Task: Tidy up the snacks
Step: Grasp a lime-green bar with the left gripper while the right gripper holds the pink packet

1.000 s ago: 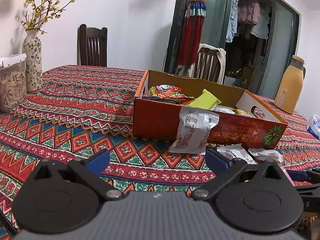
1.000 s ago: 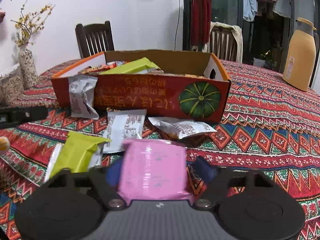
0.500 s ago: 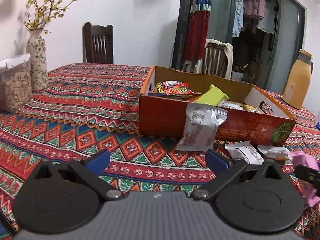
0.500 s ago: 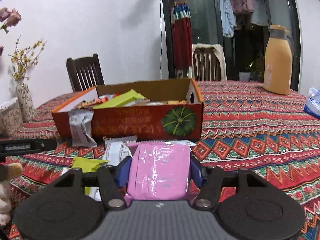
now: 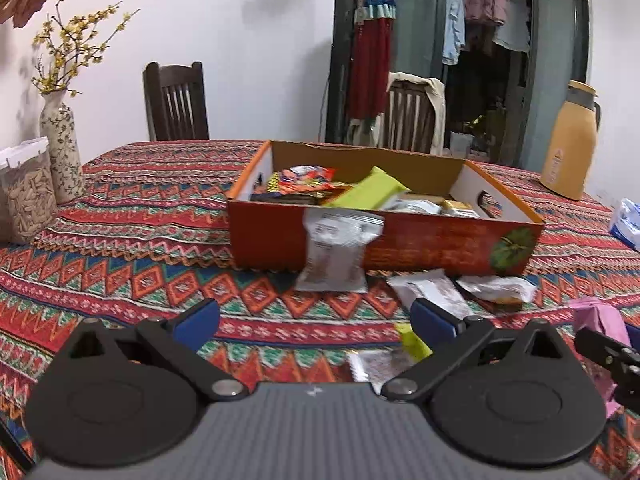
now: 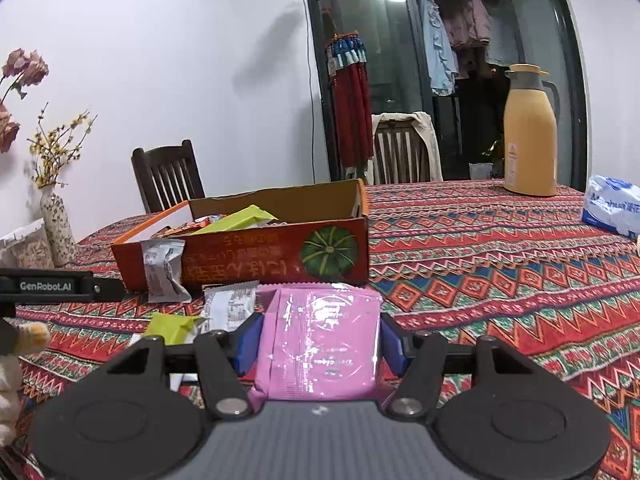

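My right gripper (image 6: 320,340) is shut on a pink snack packet (image 6: 324,340), held above the patterned tablecloth in front of the orange cardboard box (image 6: 276,260). That packet also shows at the right edge of the left wrist view, pink packet (image 5: 600,320). The box (image 5: 400,240) holds several snacks, among them a green bar (image 5: 368,192). A silver packet (image 5: 336,252) hangs over its front wall. My left gripper (image 5: 316,320) stands open and empty, short of the box. Loose packets (image 5: 432,292) and a green wrapper (image 6: 172,326) lie on the cloth before the box.
A flowered vase (image 5: 60,148) and a clear container of seeds (image 5: 24,192) stand at the table's left. A tan thermos jug (image 6: 528,148) and a tissue pack (image 6: 612,204) are at the far right. Two wooden chairs (image 5: 176,100) stand behind the table.
Both grippers have drawn back and risen a little. The right one, still holding the pink packet, has swung so the box now sits further left and farther off.
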`<state>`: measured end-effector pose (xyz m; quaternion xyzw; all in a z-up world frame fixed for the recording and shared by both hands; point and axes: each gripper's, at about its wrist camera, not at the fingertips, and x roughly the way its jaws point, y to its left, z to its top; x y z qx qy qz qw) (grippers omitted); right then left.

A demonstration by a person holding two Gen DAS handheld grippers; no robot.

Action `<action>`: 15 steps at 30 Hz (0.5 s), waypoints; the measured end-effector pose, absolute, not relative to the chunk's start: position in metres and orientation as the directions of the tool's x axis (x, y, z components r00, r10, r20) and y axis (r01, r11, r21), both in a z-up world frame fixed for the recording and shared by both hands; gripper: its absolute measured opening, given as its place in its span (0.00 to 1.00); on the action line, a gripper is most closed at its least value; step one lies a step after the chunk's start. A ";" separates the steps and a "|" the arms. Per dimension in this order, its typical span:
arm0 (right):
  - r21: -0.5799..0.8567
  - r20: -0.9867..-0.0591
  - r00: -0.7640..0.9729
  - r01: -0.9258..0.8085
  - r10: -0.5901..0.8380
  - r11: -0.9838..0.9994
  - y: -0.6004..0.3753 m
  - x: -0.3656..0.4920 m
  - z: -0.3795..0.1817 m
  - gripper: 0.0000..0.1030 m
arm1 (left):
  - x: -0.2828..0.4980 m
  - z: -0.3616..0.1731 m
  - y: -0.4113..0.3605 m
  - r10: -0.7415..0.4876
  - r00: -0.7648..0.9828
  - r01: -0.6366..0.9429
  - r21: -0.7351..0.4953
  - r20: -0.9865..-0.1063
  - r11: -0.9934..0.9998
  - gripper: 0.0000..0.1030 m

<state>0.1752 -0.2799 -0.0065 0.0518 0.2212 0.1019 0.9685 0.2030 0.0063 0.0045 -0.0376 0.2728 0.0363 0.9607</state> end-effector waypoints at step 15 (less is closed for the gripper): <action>0.180 -0.405 0.888 -0.155 0.216 0.972 -0.308 0.160 -0.018 0.58 | 0.194 -0.012 -0.044 0.015 0.799 -0.044 -0.034 -0.601 0.998 1.00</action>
